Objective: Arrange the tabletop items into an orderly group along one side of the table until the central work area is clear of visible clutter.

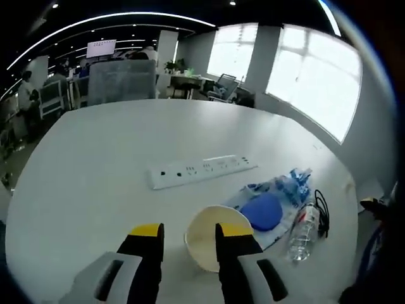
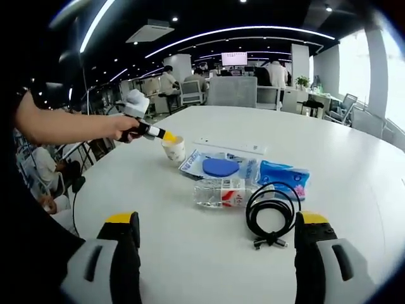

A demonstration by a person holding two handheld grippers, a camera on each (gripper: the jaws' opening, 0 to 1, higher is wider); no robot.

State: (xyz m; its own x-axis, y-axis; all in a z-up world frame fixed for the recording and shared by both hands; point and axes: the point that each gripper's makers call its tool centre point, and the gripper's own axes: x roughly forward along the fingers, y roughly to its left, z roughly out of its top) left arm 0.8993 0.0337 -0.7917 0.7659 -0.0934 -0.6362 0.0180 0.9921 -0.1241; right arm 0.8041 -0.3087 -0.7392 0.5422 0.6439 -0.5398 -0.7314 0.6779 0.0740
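Note:
On the round white table (image 1: 95,177) a paper cup (image 1: 204,250) stands upright. My left gripper (image 1: 191,231) is open at it, its jaws either side of the cup's near wall, one jaw over the mouth. From the right gripper view, the left gripper (image 2: 168,135) sits at the rim of the cup (image 2: 173,151). A blue round pad (image 2: 220,167) lies on a clear bag beside a blue packet (image 2: 283,172). Nearer lie a clear water bottle (image 2: 221,192) on its side and a coiled black cable (image 2: 272,212). My right gripper (image 2: 217,231) is open, short of the bottle and cable.
A white power strip (image 1: 202,170) lies across the table's middle, also as the power strip (image 2: 231,147) beyond the bag. A grey chair (image 1: 123,81) stands at the far edge. A person's arm (image 2: 63,125) reaches in from the left. Desks and people fill the background.

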